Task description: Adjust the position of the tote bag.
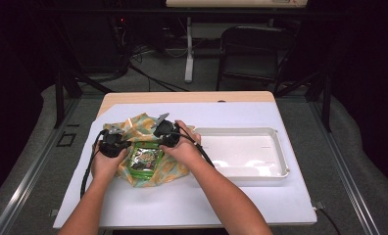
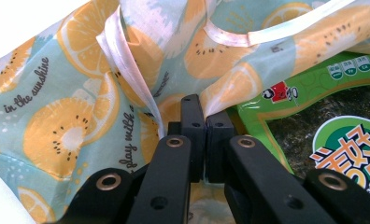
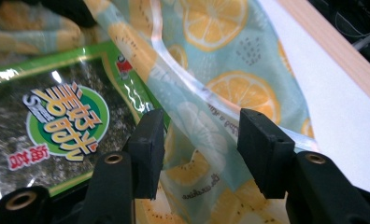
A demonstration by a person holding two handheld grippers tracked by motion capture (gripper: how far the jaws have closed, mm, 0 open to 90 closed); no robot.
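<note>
1. A fabric bag [image 1: 148, 147] printed with orange slices on pale blue was seen lying crumpled on the white sheet [image 1: 182, 200] that covered the table, toward its left half.
2. A green snack packet [image 1: 145, 159] with a dark window and a round green label was seen at the bag's mouth, partly tucked under the fabric – its lower end lay exposed between the two hands.
3. The left gripper [image 1: 114, 142] was held at the bag's left side; in the left gripper view its jaws were pressed together on a fold of the bag's edge [image 2: 202, 105], just beside the white hem [image 2: 127, 65].
4. The right gripper [image 1: 166, 133] was held at the bag's right side; in the right gripper view its jaws stood apart, with the fabric and its hem [image 3: 206, 119] passing between them – nothing was clamped.
5. The packet [image 3: 57, 121] was seen to the left of the right gripper's jaws, close beside them.
6. A white rectangular tray [image 1: 280, 156] was set on the sheet to the right of the bag, close to the right forearm.
</note>
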